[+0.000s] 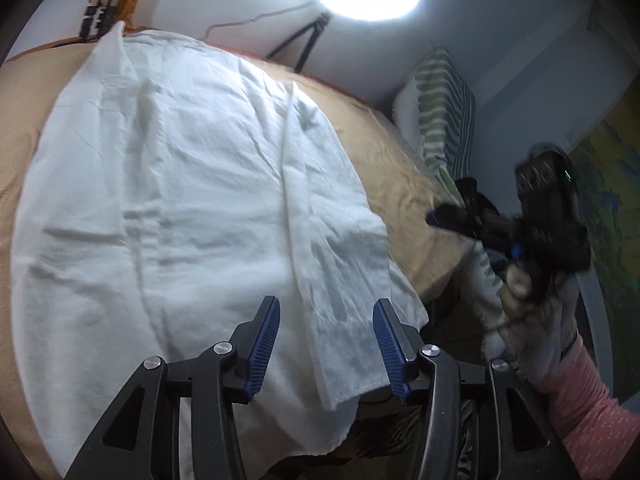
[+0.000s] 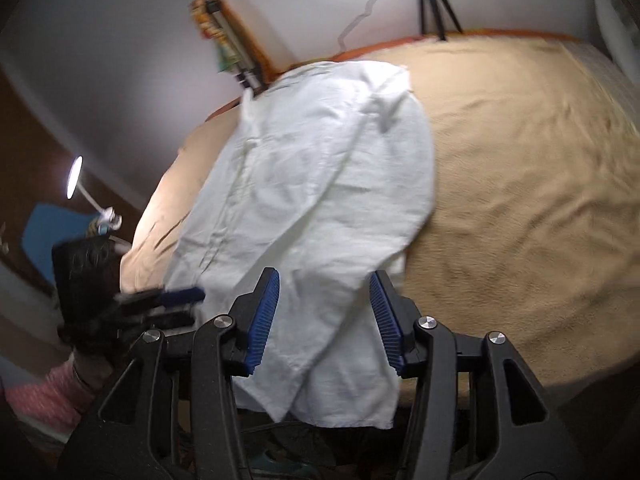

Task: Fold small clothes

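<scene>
Tan bedspread (image 2: 520, 160) under one white garment (image 2: 320, 180); two grippers, left gripper (image 1: 326, 344) and right gripper (image 2: 325, 320), jaws apart, empty.

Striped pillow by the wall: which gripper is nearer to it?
Right. In the left wrist view the right gripper hangs just below the striped pillow, off the bed's edge. The left gripper sits over the white garment's near hem, farther away.

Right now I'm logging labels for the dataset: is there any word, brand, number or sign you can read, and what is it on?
None can be read.
White garment: plain, no visible tag or print.
Tan blanket: no text.
Hanging item on the wall: coloured pattern, too blurred to tell whether it carries lettering.
Right gripper: a small green light, no lettering.
</scene>
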